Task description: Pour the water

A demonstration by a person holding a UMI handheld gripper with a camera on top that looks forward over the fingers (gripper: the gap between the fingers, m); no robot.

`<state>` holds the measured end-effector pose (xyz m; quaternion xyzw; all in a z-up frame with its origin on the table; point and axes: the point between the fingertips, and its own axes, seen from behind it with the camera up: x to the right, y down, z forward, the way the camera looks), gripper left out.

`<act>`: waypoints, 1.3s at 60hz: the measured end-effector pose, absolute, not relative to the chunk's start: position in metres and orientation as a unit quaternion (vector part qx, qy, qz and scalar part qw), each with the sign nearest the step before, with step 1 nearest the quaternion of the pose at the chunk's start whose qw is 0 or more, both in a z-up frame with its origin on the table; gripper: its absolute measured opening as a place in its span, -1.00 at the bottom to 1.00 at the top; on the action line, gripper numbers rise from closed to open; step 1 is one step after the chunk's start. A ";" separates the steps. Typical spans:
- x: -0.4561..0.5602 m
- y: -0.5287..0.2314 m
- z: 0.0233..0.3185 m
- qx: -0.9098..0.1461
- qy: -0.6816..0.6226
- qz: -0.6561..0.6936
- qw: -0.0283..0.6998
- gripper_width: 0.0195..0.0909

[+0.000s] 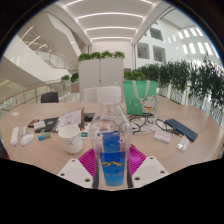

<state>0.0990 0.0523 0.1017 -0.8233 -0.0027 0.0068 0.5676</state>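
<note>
gripper (112, 163) clamped on clear bottle (111, 140) of blue liquid, both pink pads pressing its sides, white cup (70, 138) nearby on table (150, 150)

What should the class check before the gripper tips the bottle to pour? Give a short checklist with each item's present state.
1. Bottle sits between the fingers, pads against both sides: ok.
2. Bottle upright: ok.
3. Bottle holds blue liquid: ok.
4. Cap off: cannot tell.
5. White cup upright on the table, left of the bottle: ok.
6. Cup empty: cannot tell, its inside is hidden.
</note>
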 end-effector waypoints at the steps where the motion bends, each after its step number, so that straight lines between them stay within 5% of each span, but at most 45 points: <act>1: 0.102 0.057 0.106 -0.825 -0.014 -0.007 0.565 -0.48; 11: 0.126 0.118 0.173 -0.791 -0.197 -0.222 0.536 -0.48; 17: 0.112 0.160 0.173 -0.720 -0.319 -0.372 0.491 -0.48; 18: 0.117 0.159 0.195 -0.706 -0.352 -0.399 0.467 -0.48; 26: 0.093 0.198 0.183 -0.533 -0.514 -0.571 0.356 -0.48; 36: 0.092 0.211 0.192 -0.430 -0.603 -0.632 0.226 -0.49; 53: 0.067 0.207 0.182 -0.387 -0.660 -0.621 0.172 -0.49; 60: 0.064 0.209 0.185 -0.447 -0.636 -0.585 0.230 -0.48; 66: 0.057 0.210 0.223 -0.560 -0.507 -0.525 0.393 -0.48; 71: 0.059 0.219 0.270 -0.666 -0.365 -0.383 0.526 -0.45; 78: 0.079 0.200 0.279 -0.737 -0.125 -0.134 0.650 -0.33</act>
